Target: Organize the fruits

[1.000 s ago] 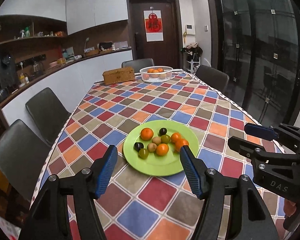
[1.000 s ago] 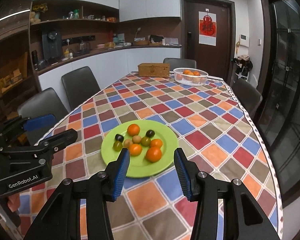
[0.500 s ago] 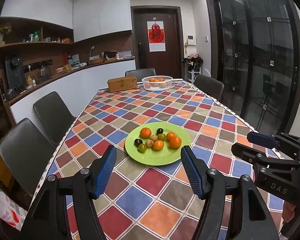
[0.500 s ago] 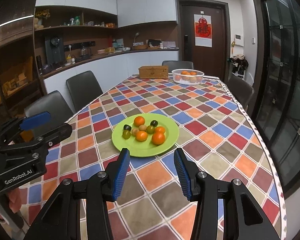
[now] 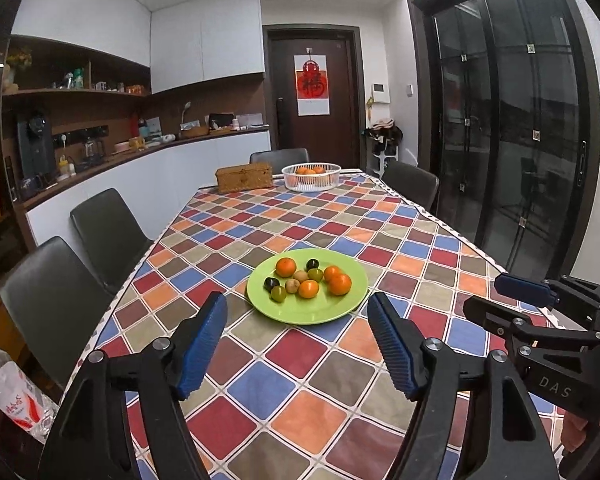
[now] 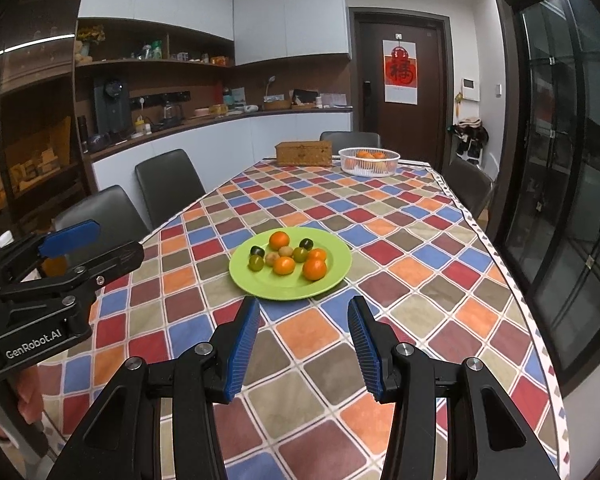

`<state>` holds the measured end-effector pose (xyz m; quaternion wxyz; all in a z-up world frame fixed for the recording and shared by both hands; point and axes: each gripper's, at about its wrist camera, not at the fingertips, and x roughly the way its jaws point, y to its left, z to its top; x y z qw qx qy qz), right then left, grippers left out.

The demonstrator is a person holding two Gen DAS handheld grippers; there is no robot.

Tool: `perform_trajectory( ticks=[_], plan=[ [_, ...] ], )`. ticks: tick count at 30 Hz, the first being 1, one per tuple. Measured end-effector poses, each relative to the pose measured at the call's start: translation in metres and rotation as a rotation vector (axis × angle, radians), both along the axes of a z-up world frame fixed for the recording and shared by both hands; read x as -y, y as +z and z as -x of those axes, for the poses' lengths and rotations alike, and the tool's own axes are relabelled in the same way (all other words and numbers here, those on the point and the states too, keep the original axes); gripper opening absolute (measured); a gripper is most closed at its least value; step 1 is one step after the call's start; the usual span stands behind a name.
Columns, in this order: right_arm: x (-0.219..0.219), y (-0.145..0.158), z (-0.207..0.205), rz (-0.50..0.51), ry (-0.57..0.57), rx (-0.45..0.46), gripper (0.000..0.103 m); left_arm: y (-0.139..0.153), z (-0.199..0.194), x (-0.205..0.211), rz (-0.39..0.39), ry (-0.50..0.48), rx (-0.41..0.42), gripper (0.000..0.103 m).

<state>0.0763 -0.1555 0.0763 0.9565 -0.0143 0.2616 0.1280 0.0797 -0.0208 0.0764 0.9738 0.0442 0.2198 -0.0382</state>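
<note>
A green plate [image 5: 300,312] [image 6: 268,286] sits on the checkered tablecloth and holds several small fruits: orange tangerines [image 5: 339,284] [image 6: 314,269], dark plums [image 5: 271,282] and green ones [image 5: 278,293]. My left gripper [image 5: 296,344] is open and empty, above the table short of the plate. My right gripper [image 6: 304,340] is open and empty, also short of the plate. Each gripper shows at the edge of the other's view: the right one [image 5: 540,312], the left one [image 6: 72,248].
A white basket of oranges [image 5: 311,176] [image 6: 369,161] and a wicker box [image 5: 244,177] [image 6: 304,153] stand at the table's far end. Dark chairs [image 5: 108,232] line the left side and far end. Glass doors are on the right.
Both grippers have pulled back and risen away from the plate, which now looks smaller and farther. Both stay open and empty.
</note>
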Motion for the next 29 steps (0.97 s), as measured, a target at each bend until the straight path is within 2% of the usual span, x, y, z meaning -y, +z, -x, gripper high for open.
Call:
perform_trajectory(
  ticks=[8, 13, 23, 29],
  plan=[
    [0.002, 0.004, 0.012, 0.005, -0.011, 0.017, 0.047, 0.003, 0.011, -0.001, 0.008, -0.006, 0.011, 0.083],
    [0.001, 0.008, 0.021, 0.011, -0.004, 0.035, 0.047, 0.005, 0.021, 0.001, -0.002, 0.015, 0.028, 0.099],
    [0.000, 0.009, 0.025, 0.012, -0.003, 0.039, 0.047, 0.010, 0.036, 0.001, -0.028, 0.042, 0.083, 0.100],
    [0.000, 0.009, 0.026, 0.012, -0.004, 0.037, 0.047, 0.009, 0.039, -0.001, -0.017, 0.048, 0.084, 0.100]
  ],
)
